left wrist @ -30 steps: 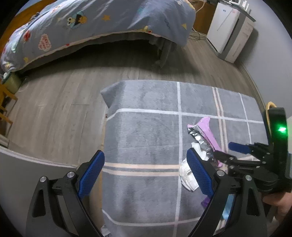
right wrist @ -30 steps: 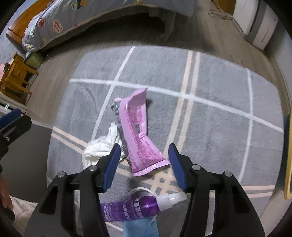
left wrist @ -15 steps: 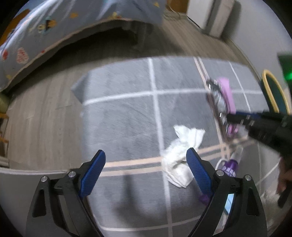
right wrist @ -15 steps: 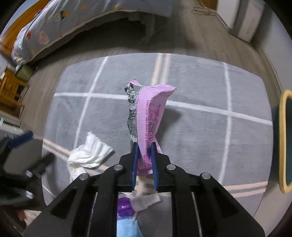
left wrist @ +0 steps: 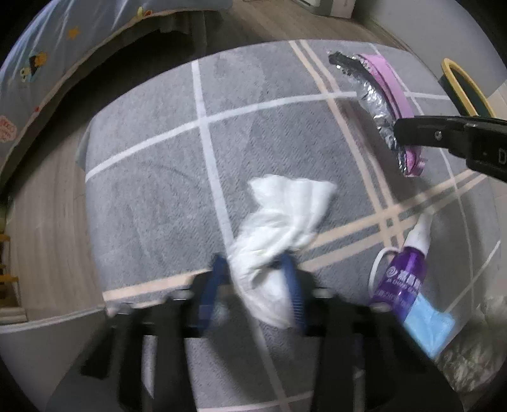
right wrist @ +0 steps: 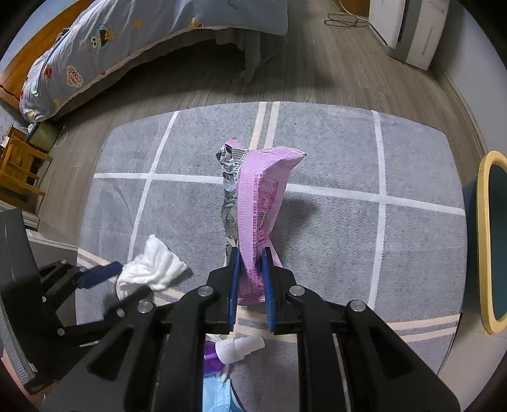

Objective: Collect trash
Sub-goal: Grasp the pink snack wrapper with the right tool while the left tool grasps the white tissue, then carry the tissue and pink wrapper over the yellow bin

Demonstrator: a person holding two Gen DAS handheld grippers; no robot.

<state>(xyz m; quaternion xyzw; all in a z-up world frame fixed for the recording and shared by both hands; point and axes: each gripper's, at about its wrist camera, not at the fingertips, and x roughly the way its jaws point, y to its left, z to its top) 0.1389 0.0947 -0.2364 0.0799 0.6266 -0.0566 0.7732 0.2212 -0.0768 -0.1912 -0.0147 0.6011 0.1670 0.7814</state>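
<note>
My left gripper (left wrist: 253, 272) is shut on a crumpled white tissue (left wrist: 282, 218) on the grey rug (left wrist: 152, 196); it shows blurred. The tissue (right wrist: 152, 269) and left gripper (right wrist: 104, 275) also show in the right wrist view. My right gripper (right wrist: 250, 263) is shut on the lower end of a pink foil snack wrapper (right wrist: 259, 196) and holds it upright above the rug (right wrist: 332, 241). The wrapper (left wrist: 383, 104) shows in the left wrist view, gripped by the right gripper's black finger (left wrist: 427, 136).
A purple spray bottle (left wrist: 405, 269) lies on the rug beside a blue mask (left wrist: 424, 326). A yellow-rimmed dark bin (right wrist: 491, 241) stands at the right. A bed with a blue quilt (right wrist: 126, 44) and a white cabinet (right wrist: 412, 28) lie beyond on wood floor.
My left gripper moved onto the tissue and closed on it. My right gripper closed on the pink wrapper a second ago and has lifted it upright off the rug.
</note>
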